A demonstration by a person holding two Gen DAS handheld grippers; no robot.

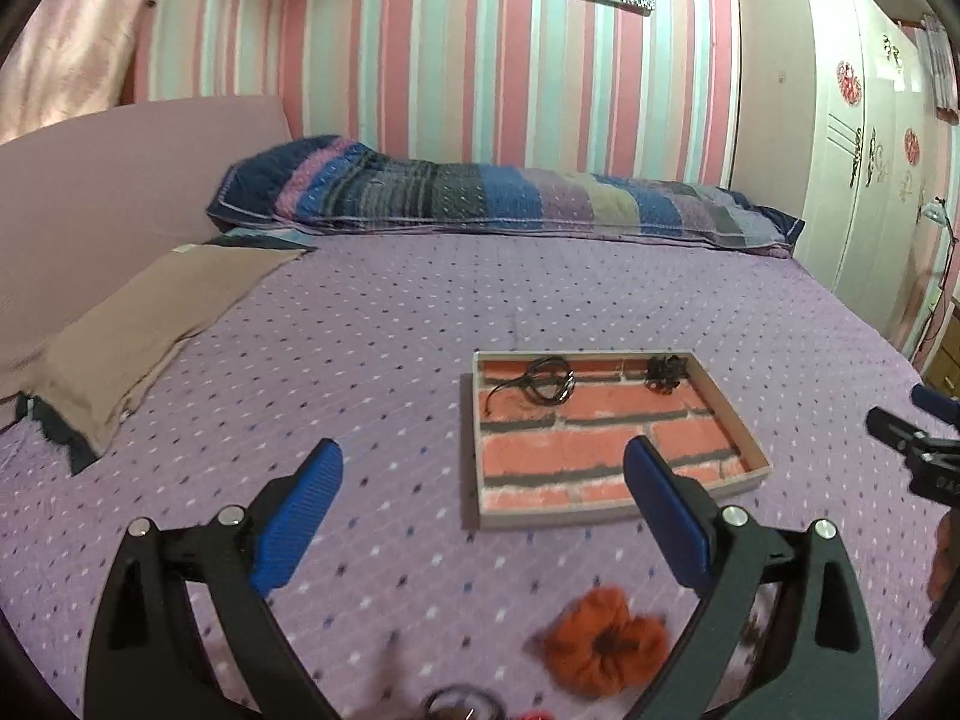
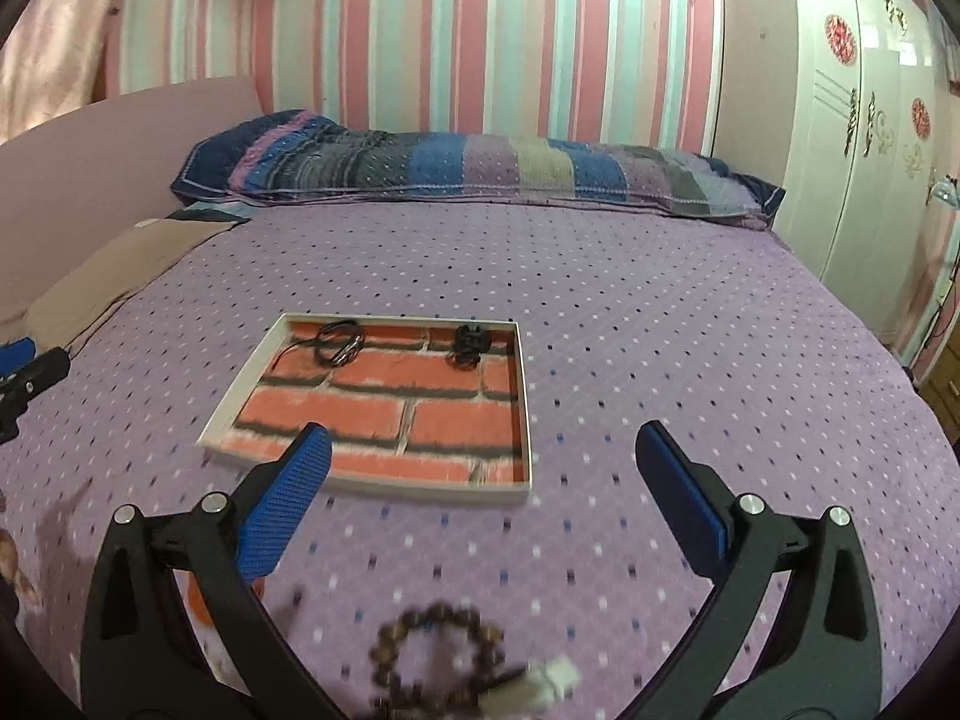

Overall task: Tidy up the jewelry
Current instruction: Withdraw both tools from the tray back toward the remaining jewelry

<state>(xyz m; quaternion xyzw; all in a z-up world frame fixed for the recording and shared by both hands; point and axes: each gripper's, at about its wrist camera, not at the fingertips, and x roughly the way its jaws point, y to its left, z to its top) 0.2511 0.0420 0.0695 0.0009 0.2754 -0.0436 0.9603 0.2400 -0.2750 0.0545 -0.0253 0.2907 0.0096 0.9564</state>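
A shallow tray (image 1: pixel 757 457) (image 2: pixel 525 420) lined with a red brick pattern lies on the purple bed cover. In its far part lie a coil of black cord bracelets (image 1: pixel 543 385) (image 2: pixel 337 343) and a small dark jewelry piece (image 1: pixel 663 373) (image 2: pixel 469 347). My left gripper (image 1: pixel 483 468) hovers open and empty over the bed, near the tray's front left. An orange scrunchie (image 1: pixel 606 645) lies below it. My right gripper (image 2: pixel 483 450) is open and empty too, above the tray's near right corner. A brown bead bracelet (image 2: pixel 438 660) with a white tag lies blurred beneath it.
A striped pillow (image 1: pixel 480 192) (image 2: pixel 468 168) runs along the striped wall. A tan folded cloth (image 1: pixel 150 330) lies at the left by the pink headboard. A white wardrobe (image 1: pixel 852 180) stands right of the bed. More small jewelry (image 1: pixel 462 705) sits at the bottom edge.
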